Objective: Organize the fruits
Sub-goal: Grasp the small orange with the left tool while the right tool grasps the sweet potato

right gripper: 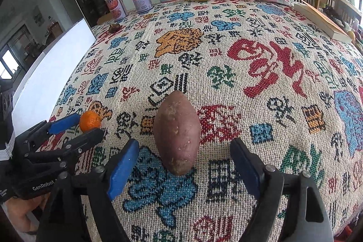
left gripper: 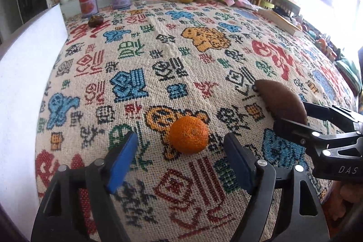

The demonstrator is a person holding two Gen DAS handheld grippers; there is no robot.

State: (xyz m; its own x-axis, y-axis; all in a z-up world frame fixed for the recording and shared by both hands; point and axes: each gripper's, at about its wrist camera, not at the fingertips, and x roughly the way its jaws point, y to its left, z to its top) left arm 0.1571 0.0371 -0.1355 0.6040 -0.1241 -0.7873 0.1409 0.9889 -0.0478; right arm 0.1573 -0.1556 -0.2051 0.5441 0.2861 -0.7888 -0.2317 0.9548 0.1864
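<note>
Item 1: sweet potato [right gripper: 177, 133]. Reddish-brown, spindle-shaped. It lies on the patterned tablecloth [right gripper: 261, 56] with its long axis running straight away from the right gripper [right gripper: 185, 159], tapered tip pointing to the far side of the table, blunt end nearest the claw. The near end sits between the two blue-padded fingers [right gripper: 123, 165], in the middle of the gap, with cloth showing on both sides; no pad touches it. Right claw: jaws spread wide, holding nothing, held low and roughly level over the cloth, fingers aimed along the potato's axis. In the left wrist view the same potato [left gripper: 282, 101] appears to the right of and beyond the left claw, partly masked by the right gripper's black fingers.

Item 2: mandarin [left gripper: 188, 135]. Round, orange, stem dimple turned up and towards the camera, so no clear long axis. It rests on the cloth just ahead of the left gripper [left gripper: 181, 144], centred in line with the gap, slightly beyond the fingertips. Left claw: jaws wide apart, empty, low over the table and pointing forward. In the right wrist view the mandarin [right gripper: 89, 120] lies to the far left, behind the left gripper's blue pad.

Item 3: white board [left gripper: 25, 87], along the table edge to the left of the left claw.
</note>
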